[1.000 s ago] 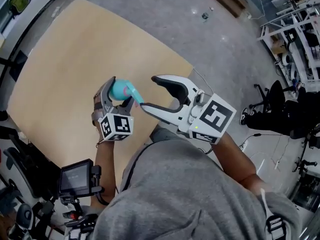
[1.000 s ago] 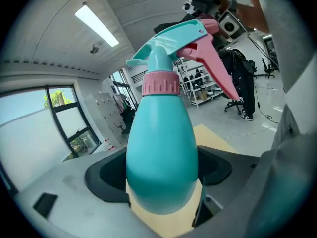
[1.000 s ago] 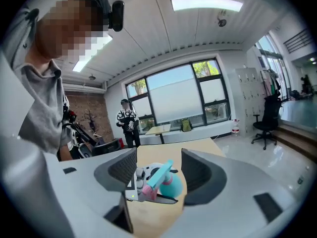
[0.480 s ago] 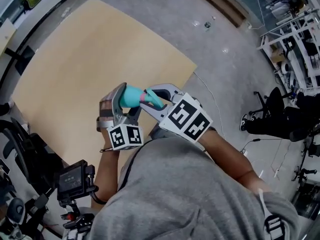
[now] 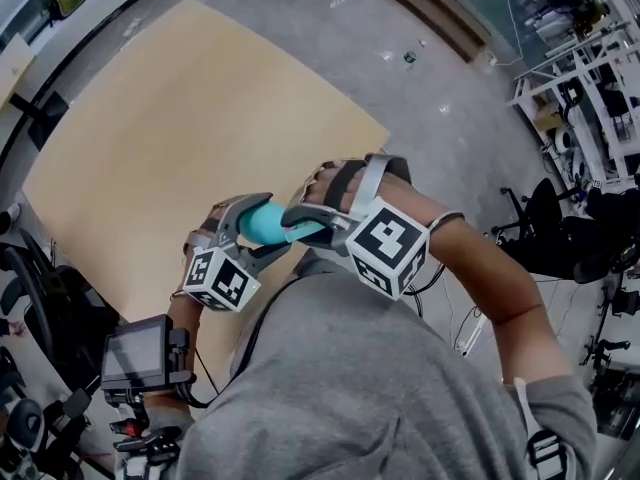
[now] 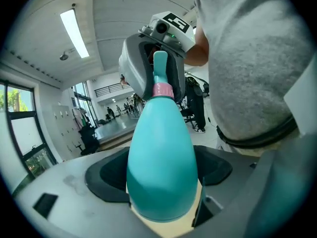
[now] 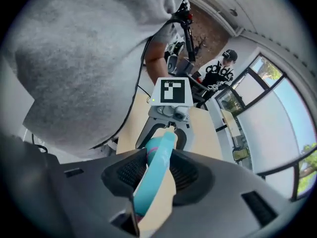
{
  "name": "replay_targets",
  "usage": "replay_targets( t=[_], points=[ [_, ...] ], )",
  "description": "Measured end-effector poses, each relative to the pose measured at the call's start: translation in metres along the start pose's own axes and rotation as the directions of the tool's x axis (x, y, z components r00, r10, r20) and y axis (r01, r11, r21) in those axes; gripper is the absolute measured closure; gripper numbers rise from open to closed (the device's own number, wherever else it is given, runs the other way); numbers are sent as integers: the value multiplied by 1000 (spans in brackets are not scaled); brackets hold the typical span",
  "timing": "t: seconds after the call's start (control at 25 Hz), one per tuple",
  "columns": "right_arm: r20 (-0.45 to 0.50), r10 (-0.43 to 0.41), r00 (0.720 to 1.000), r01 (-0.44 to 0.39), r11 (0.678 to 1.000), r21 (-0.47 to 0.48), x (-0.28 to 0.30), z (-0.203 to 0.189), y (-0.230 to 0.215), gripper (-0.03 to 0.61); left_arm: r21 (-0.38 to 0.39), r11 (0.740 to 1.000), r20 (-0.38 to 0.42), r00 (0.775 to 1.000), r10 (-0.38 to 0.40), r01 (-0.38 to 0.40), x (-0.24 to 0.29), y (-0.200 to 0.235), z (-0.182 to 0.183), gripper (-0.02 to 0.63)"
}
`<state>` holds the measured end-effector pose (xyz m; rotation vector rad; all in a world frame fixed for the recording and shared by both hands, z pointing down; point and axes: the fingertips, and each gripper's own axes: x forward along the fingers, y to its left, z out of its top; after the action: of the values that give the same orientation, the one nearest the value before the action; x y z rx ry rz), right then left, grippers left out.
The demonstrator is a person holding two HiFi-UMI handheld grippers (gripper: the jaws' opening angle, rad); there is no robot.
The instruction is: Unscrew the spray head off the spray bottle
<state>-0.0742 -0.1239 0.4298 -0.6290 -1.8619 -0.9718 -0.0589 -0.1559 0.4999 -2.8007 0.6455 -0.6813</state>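
Two grippers: meeting near the person's chest, over the edge of the tan table (image 5: 150, 118)
Left gripper (image 5: 252, 230): jaws wide, clamped on the fat teal body of the spray bottle (image 6: 161, 157), likely bracing it against twisting
Right gripper (image 5: 300, 226): jaws closing around the spray head (image 7: 157, 157), a sliver of gap left on one side — apparently readying to unscrew

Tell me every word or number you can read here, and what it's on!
No text reads clearly anywhere.
Spray bottle: plain teal, no label showing.
Left cube and right cube: black-and-white square patterns only, not letters.
Black shirt on a person far off: white print, too blurred to read.
Small screen: too small to read.
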Motion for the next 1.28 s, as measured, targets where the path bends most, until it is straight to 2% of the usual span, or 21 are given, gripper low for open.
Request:
replay_targets(
  t=[0.08,0.16,0.2,0.24,0.28,0.32,0.4,0.44,0.48,0.52,0.6,0.68,0.76,0.8,0.84,0.88,0.96,1.04,1.12,1.2,1.28],
  points=[
    [-34,-90,995,92,994,60,2,-12,-12,432,-41,996,15,997,74,-74,-1,15,1,229],
    [-16,-205,979,204,956,211,-7,-26,-29,331,-116,975,21,981,192,-189,0,38,0,227],
    [17,-277,961,257,912,320,-18,-33,-39,306,-145,956,6,966,258,-254,2,51,-3,227],
    [55,-366,929,304,838,452,-33,-39,-50,296,-163,933,-20,946,323,-322,4,63,-7,227],
    [79,-474,877,335,721,606,-49,-46,-62,292,-173,906,-49,922,385,-388,3,74,-14,227],
    [73,-589,805,335,552,763,-64,-54,-74,287,-178,875,-78,893,444,-450,-2,83,-23,227],
    [-15,-757,653,192,147,970,-85,-71,-91,269,-164,809,-133,825,549,-565,-17,98,-43,227],
    [-51,-795,604,65,-15,998,-88,-78,-94,262,-143,776,-157,789,595,-614,-24,105,-50,227],
    [-59,-814,578,-71,-122,990,-87,-82,-94,259,-116,748,-176,755,632,-654,-27,111,-53,227],
    [-41,-823,566,-190,-179,965,-84,-83,-94,259,-86,725,-186,726,662,-683,-28,117,-52,227],
    [10,-825,565,-327,-212,921,-75,-79,-96,259,-21,702,-181,693,698,-712,-24,123,-39,227],
    [25,-807,590,-337,-219,916,-64,-76,-97,258,50,700,-148,688,711,-712,-16,123,-17,227],
    [15,-766,643,-285,-221,933,-49,-76,-95,259,107,712,-121,702,702,-694,-9,117,-3,227],
    [27,-736,677,-253,-198,947,-41,-75,-92,264,116,721,-116,712,692,-683,-7,114,0,227],
    [48,-705,708,-219,-154,963,-35,-72,-89,369,110,734,-114,725,680,-671,-5,111,1,227],
    [67,-678,732,-178,-95,979,-33,-68,-86,413,89,750,-108,742,662,-656,-3,108,1,227],
    [88,-637,766,-74,48,996,-36,-60,-83,444,21,803,-75,800,595,-595,3,100,5,227],
    [134,-590,796,-6,214,977,-37,-47,-79,445,-59,878,-9,880,475,-475,10,86,10,227],
    [237,-491,838,3,439,899,-36,-25,-71,445,-104,952,92,950,297,-288,11,62,18,227],
    [360,-312,879,-53,686,725,-36,3,-51,445,-60,995,176,980,95,-85,6,31,28,227],
    [432,-87,898,-145,867,477,-37,25,-20,445,45,994,174,979,-102,95,-1,1,34,227]
  ],
)
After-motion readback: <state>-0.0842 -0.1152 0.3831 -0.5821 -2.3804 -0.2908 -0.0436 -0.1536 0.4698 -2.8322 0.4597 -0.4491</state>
